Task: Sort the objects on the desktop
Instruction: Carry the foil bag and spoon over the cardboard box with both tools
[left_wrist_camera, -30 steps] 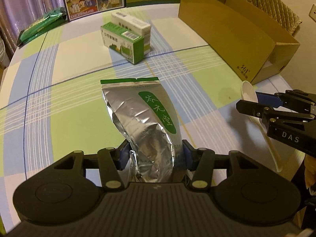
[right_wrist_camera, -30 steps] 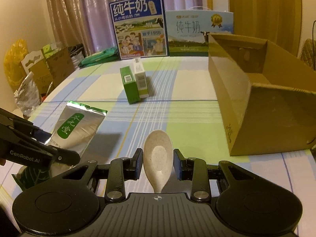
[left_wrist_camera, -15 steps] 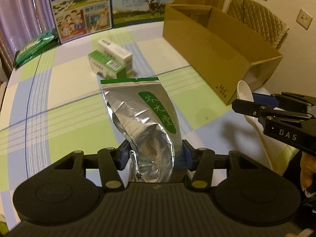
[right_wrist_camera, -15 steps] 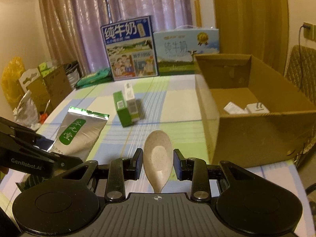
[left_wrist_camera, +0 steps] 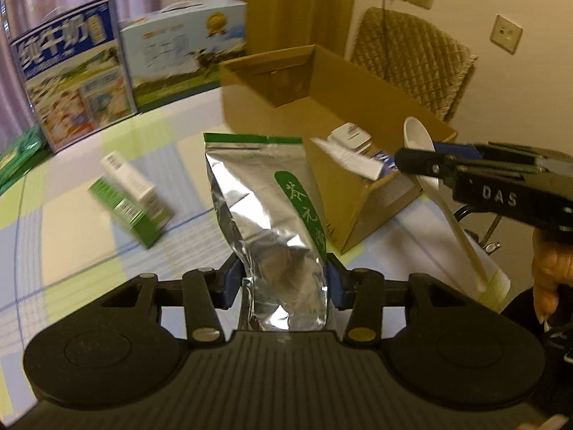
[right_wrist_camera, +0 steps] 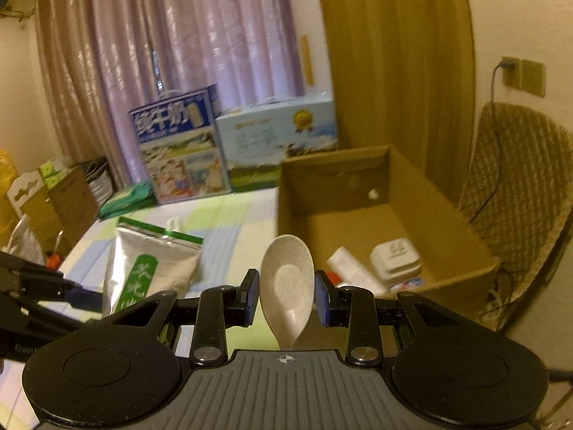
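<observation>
Cardboard box (right_wrist_camera: 390, 222) is the drop-off, sitting open at about 1 o'clock from my right camera, with a couple of small white packages already on its floor. Biggest thing I'm carrying is the foil pouch (left_wrist_camera: 272, 222), silver with a green label, clenched by its bottom end in my left gripper (left_wrist_camera: 283, 283) and held up off the checked tablecloth (left_wrist_camera: 71, 236). Smaller cargo: a pale spoon (right_wrist_camera: 286, 283), bowl pointing forward, pinched between the blue pads of my right gripper (right_wrist_camera: 286, 299). The green-and-white cartons (left_wrist_camera: 130, 202) are on the table at 10 o'clock, not sorted yet.

Reckon I'm mid-carry, both loads heading to the box. Next move calls for getting each one past the near wall and over the open floor before letting go, and keeping the two grippers from bumping, since they're close together.
</observation>
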